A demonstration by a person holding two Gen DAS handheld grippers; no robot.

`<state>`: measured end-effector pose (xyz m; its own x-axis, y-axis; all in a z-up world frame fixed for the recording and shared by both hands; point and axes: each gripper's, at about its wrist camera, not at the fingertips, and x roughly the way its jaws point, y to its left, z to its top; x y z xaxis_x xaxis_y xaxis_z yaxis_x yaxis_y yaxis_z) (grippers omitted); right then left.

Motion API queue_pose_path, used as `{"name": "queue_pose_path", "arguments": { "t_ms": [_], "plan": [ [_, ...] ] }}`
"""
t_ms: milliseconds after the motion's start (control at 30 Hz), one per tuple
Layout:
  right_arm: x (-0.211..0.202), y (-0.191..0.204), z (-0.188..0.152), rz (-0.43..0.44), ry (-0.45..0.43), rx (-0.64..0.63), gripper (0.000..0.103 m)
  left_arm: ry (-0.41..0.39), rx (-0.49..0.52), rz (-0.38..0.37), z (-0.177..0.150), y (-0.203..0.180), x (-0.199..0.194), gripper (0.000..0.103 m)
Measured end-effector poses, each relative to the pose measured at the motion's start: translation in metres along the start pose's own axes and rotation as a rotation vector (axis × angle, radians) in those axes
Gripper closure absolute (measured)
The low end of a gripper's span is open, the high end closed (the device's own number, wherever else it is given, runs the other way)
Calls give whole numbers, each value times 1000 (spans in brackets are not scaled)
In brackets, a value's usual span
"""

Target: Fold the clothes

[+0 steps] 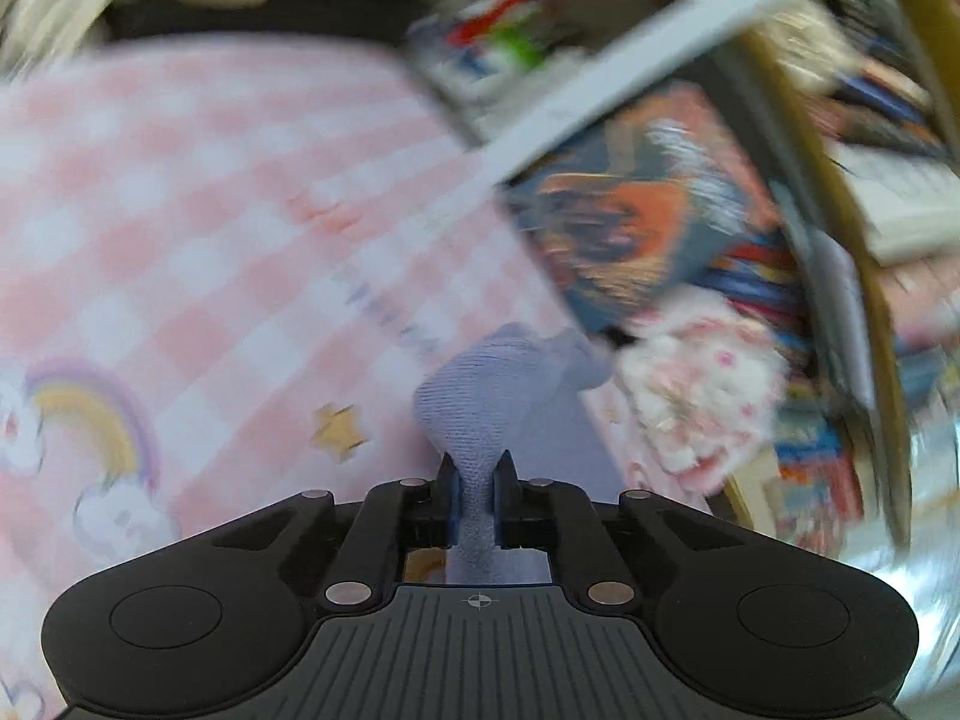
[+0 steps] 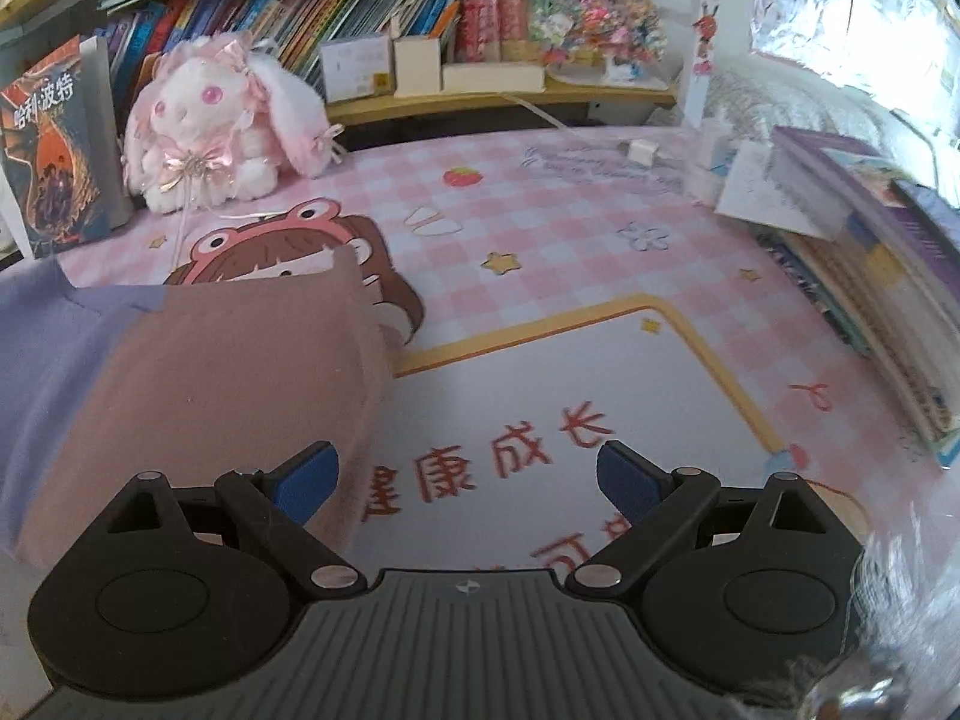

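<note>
Left wrist view: left claw (image 1: 476, 468) is clamped on soft lilac cloth (image 1: 480, 396), bunched just ahead. Right claw (image 2: 468, 474) stands apart, garment (image 2: 198, 378) to its left; grip an edge.

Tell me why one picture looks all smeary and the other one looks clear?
Left wrist view: motion blur smears the pink checked mat and the book, while the left gripper and the pinched lavender cloth stay sharp. Right wrist view: mostly crisp, so the plush bunny and the open right gripper show clearly; fisheye bends the edges, with bright glare top right.
</note>
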<state>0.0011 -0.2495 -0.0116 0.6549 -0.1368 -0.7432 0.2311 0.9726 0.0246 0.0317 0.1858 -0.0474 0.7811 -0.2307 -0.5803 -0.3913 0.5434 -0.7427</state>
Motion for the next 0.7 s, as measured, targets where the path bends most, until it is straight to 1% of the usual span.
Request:
{"name": "queue_pose_path", "arguments": {
  "t_ms": [67, 100, 133, 167, 200, 233, 267, 367, 400, 433, 533, 633, 667, 700],
  "plan": [
    [4, 3, 1, 20, 13, 0, 13, 20, -72, 12, 2, 10, 7, 89],
    [6, 4, 1, 32, 21, 0, 19, 28, -82, 20, 2, 12, 10, 83],
    [9, 4, 2, 46, 34, 1, 25, 42, -89, 23, 2, 13, 14, 72],
    [12, 5, 2, 60, 48, 2, 39, 63, -93, 21, 2, 14, 20, 68],
    [15, 5, 2, 81, 65, 7, 50, 81, -96, 14, 2, 15, 24, 62],
    [19, 6, 3, 101, 83, 12, 54, 96, -98, 1, 1, 16, 28, 59],
    [21, 6, 3, 114, 87, 14, 59, 102, -99, -8, 0, 17, 31, 58],
    [27, 8, 3, 159, 99, 9, 69, 86, -90, -20, -4, 17, 35, 63],
    [29, 7, 3, 176, 103, 9, 72, 81, -87, -24, -5, 17, 36, 75],
    [31, 7, 3, 192, 106, 9, 73, 76, -87, -21, -6, 18, 37, 87],
    [34, 4, 5, 221, 107, 1, 74, 53, -103, -14, -9, 23, 34, 91],
    [38, -1, 11, 251, 107, -4, 74, 15, -68, -7, -11, 16, 23, 91],
    [40, -2, 15, 245, 100, -14, 73, 2, -54, -1, -13, 13, 19, 91],
    [41, -3, 19, 240, 93, -23, 69, -10, -40, 3, -14, 11, 15, 91]
  ]
}}
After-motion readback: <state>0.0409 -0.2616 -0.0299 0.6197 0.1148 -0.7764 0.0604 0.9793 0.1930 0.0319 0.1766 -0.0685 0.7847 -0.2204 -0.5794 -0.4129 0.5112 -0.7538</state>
